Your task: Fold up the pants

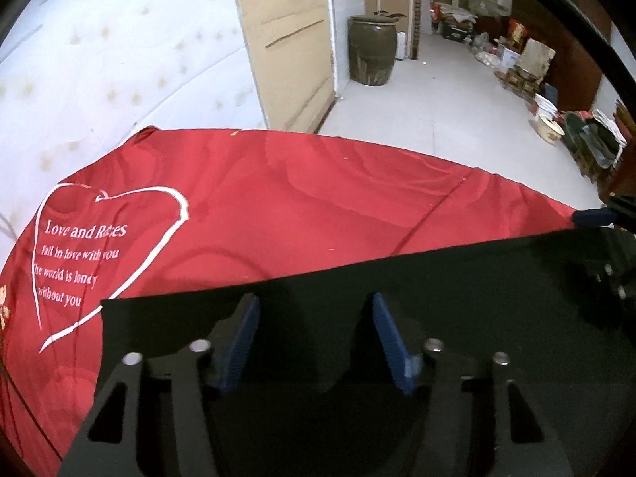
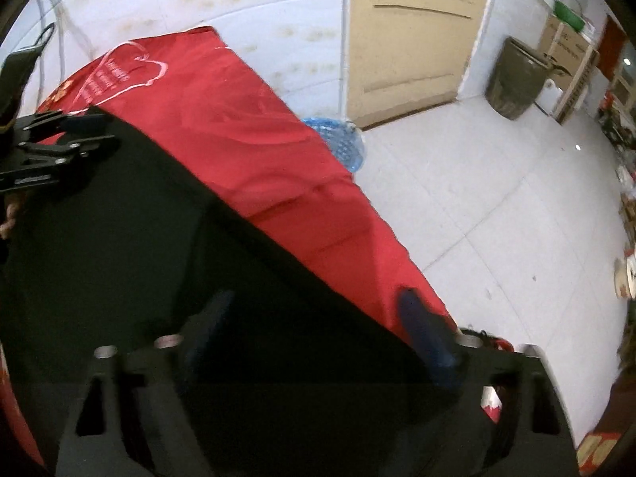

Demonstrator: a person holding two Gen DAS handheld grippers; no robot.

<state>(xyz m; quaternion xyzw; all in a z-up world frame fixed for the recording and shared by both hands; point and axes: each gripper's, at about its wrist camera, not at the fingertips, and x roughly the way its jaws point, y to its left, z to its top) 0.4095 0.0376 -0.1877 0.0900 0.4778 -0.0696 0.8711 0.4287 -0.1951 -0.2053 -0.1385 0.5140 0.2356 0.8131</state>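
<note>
Black pants (image 1: 437, 290) lie flat on a red cloth (image 1: 298, 206) that covers the table. In the left wrist view my left gripper (image 1: 314, 306) is open, its blue pads (image 1: 387, 330) spread over the pants just behind their far edge. The right gripper (image 1: 596, 214) shows at the far right edge of the pants. In the right wrist view my right gripper (image 2: 318, 302) is open over the pants (image 2: 139, 218), with one blue finger (image 2: 421, 326) past the pants' edge above the red cloth (image 2: 258, 131). The left gripper (image 2: 79, 131) sits at the pants' far left corner.
The red cloth carries a white heart with lettering (image 1: 79, 258). A white wall, a tan door (image 1: 286, 39), a dark jar (image 1: 371, 51) and cluttered floor (image 1: 437, 99) lie beyond the table edge. A blue basket (image 2: 342, 139) peeks out past the cloth.
</note>
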